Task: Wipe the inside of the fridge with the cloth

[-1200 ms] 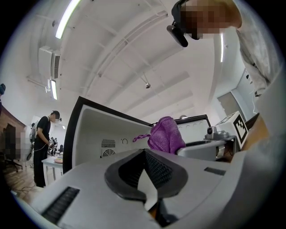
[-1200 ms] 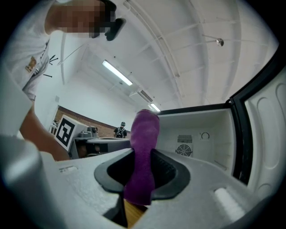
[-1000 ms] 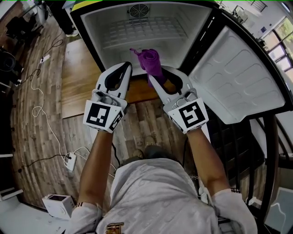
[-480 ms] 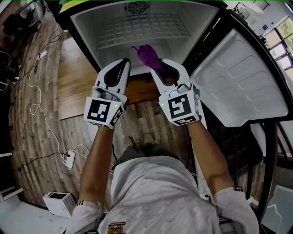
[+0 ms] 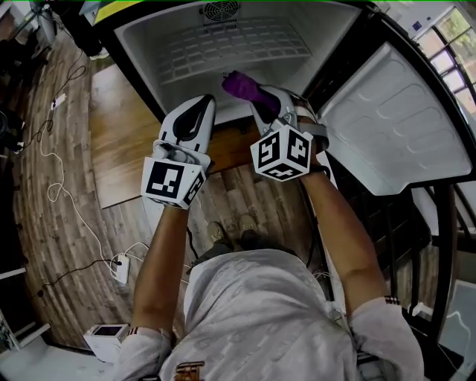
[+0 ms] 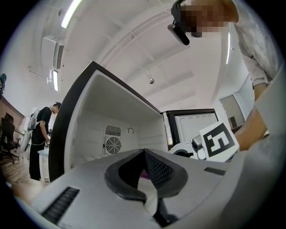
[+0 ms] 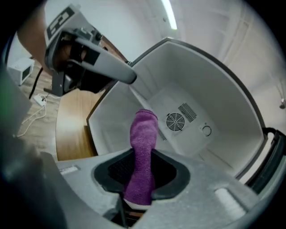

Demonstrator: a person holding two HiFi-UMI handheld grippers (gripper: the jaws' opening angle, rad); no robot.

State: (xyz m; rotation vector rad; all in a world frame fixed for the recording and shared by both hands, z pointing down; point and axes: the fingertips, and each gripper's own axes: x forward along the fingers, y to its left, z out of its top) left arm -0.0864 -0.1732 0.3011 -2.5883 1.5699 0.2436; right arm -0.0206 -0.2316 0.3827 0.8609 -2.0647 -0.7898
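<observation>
The open fridge (image 5: 178, 74) has a white interior with a round fan (image 5: 213, 10) in its back wall. A purple cloth (image 5: 242, 87) sticks out of my right gripper (image 5: 264, 100), which is shut on it at the fridge's opening. In the right gripper view the cloth (image 7: 143, 143) stands up between the jaws of that gripper (image 7: 140, 159), pointing at the fan (image 7: 175, 120). My left gripper (image 5: 201, 104) hangs just left of it at the fridge's front edge, shut with nothing in it. In the left gripper view its tips (image 6: 144, 153) meet.
The fridge door (image 5: 394, 126) stands open to the right. A wooden platform (image 5: 119, 126) lies left of the fridge. Cables (image 5: 52, 164), a power strip (image 5: 119, 262) and a white box (image 5: 108, 338) are on the floor. A person (image 6: 40, 134) stands off to the left.
My right gripper has rolled over, its marker cube now facing up, and has carried the cloth a little forward toward the fridge opening. The left gripper has barely moved.
</observation>
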